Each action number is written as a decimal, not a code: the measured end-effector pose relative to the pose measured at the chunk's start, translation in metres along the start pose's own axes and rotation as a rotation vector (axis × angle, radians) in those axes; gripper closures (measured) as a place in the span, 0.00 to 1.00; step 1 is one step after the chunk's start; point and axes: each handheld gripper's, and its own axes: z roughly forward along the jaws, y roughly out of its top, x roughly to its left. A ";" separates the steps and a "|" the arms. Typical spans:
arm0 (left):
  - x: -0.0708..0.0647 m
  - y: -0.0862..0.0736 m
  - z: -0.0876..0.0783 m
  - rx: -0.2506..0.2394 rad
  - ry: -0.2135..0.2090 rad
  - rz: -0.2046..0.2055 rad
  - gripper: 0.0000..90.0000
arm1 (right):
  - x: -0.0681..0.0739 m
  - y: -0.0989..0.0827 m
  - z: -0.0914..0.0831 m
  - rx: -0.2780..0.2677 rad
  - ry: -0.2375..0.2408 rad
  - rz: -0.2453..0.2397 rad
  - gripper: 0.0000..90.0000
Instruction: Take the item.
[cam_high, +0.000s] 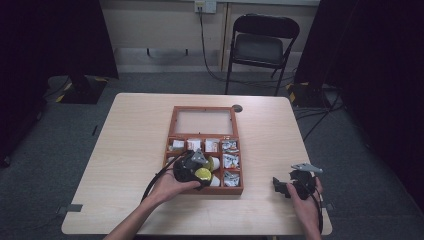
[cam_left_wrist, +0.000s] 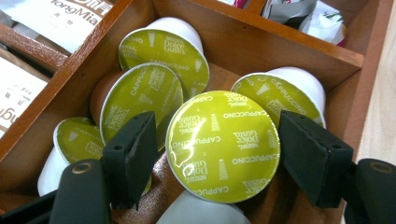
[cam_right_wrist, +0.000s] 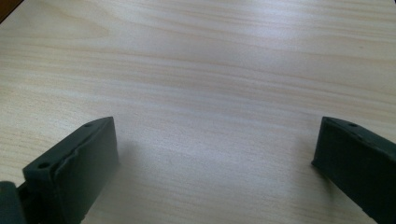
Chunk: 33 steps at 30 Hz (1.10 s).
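Midway through pick-up: left gripper lowered into wooden box, jaws bracketing one green-lidded capsule atop others in near compartment; left pad at the rim, right pad just beside it, firm clamp not certain. Capsule not yet lifted out. Right gripper wide open, holding nothing, over bare table, well apart from box. Remaining: closing, lifting, placing.
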 end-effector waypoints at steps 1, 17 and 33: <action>0.000 0.000 0.000 0.000 0.000 0.000 0.32 | 0.000 0.000 0.000 0.000 0.000 0.000 0.00; 0.003 0.001 0.005 0.051 -0.013 -0.031 0.35 | 0.000 0.000 0.000 0.000 0.000 0.000 0.00; 0.002 0.000 0.005 0.048 -0.014 -0.030 0.42 | 0.000 0.000 0.000 0.000 -0.001 0.000 0.00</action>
